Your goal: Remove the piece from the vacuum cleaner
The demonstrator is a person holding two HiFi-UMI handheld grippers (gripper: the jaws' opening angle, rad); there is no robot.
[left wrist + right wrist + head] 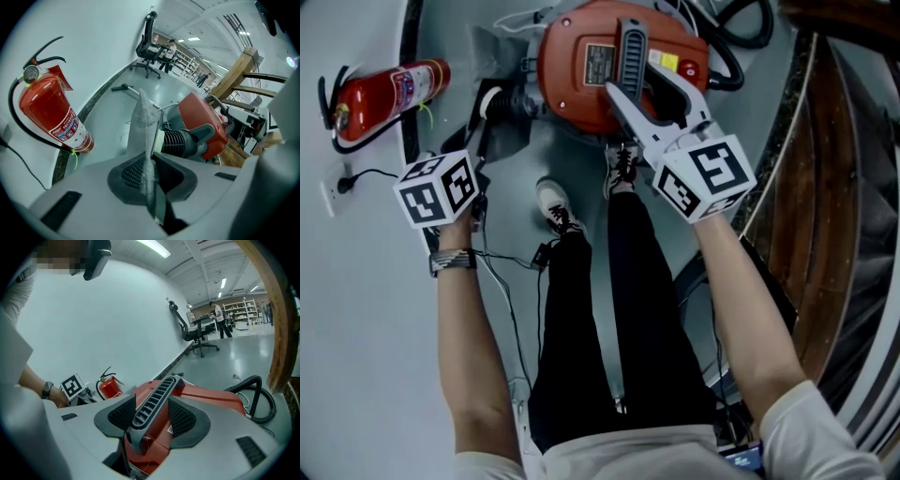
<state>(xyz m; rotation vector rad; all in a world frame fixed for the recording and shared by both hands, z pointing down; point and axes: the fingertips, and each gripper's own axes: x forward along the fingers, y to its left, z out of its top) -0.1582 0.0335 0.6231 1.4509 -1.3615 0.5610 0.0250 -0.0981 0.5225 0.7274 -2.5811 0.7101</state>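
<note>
The red vacuum cleaner (581,84) (201,117) (206,399) stands on the grey floor in front of the person's feet. My right gripper (642,86) (152,416) is shut on its dark ribbed handle (630,52) (157,397), one pad on each side. My left gripper (483,117) (150,176) is shut on a thin grey felt-like piece (143,122) (492,47). The piece stands up between the pads, just left of the vacuum's black ribbed port (180,140) (516,101).
A red fire extinguisher (394,94) (47,112) (110,387) stands by the wall on the left, near a wall socket with a cable (333,187). A black hose (741,37) (255,394) lies behind the vacuum. Wooden framework (825,187) (234,79) is on the right. An office chair (150,47) (194,333) is further off.
</note>
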